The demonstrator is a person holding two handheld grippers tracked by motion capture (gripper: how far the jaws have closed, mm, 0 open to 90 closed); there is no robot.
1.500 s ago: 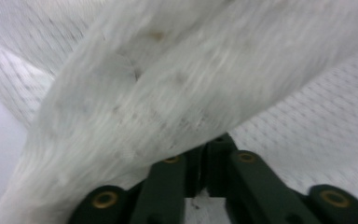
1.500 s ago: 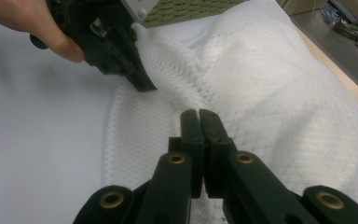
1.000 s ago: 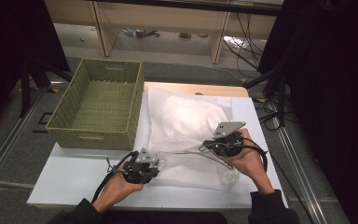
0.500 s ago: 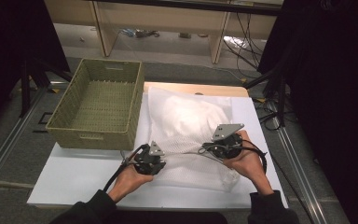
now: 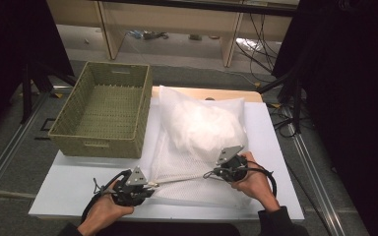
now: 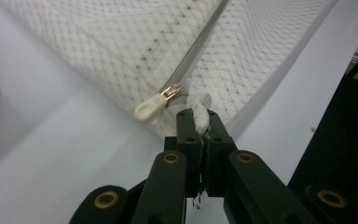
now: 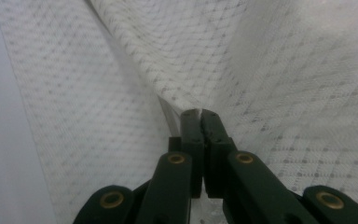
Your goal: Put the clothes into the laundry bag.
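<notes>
The left claw is pinching the mesh bag corner beside the zipper pull, while the right claw is clamping mesh along the zipper line.

light: your counter is evenly lit from overhead, surroundings dark | glare: mild on the counter | shadows: soft | blur: mesh bag soft beyond your claws' sharper black jaws

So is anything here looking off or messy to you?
One thing. The left gripper has its fingers shut on a bunched bit of the mesh bag, while the zip pull lies free just beside them. The bag's near edge is pulled taut between both grippers. The wicker basket sits square; nothing is spilled.
</notes>
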